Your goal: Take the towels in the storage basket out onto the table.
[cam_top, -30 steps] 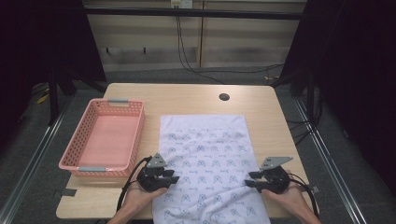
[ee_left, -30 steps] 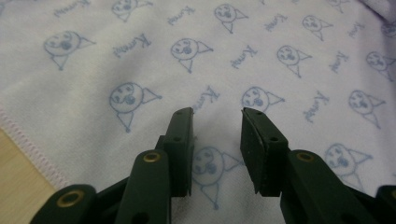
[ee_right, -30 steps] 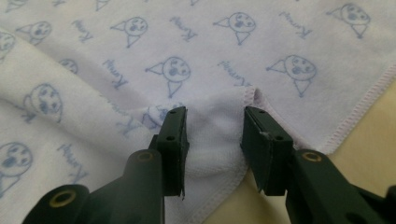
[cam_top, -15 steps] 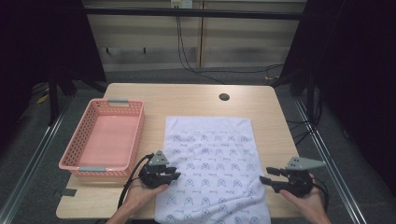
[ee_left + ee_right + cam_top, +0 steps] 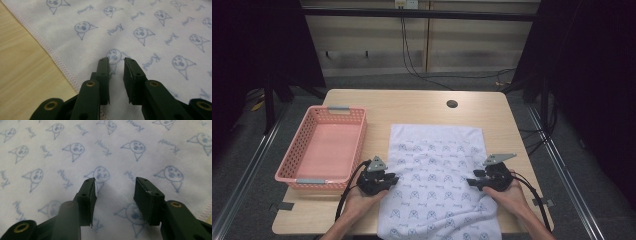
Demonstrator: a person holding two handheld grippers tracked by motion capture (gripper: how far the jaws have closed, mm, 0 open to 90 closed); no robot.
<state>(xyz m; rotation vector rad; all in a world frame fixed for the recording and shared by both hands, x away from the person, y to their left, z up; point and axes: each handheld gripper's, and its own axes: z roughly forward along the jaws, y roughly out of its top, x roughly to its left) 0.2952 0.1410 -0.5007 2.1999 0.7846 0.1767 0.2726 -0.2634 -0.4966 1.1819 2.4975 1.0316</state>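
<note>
A white cloth printed with small blue faces lies flat on the wooden table, its near end hanging over the front edge. My left gripper rests at the cloth's left hem, pointing right. In the left gripper view its jaws stand a narrow gap apart just inside the stitched hem; they have just been closing and nothing is pinched between them. My right gripper sits on the cloth's right side, pointing left. Its jaws have just been opening and stand wide over the flat cloth.
A pink plastic basket stands on the table's left part, close beside my left gripper. A round cable hole sits in the table behind the cloth. Bare wood lies left of the hem. Black cables trail from both grippers.
My right gripper swung out to the right past the cloth's edge, then came back left onto the cloth. The cloth's far edge shifted slightly right. My left gripper stayed put.
</note>
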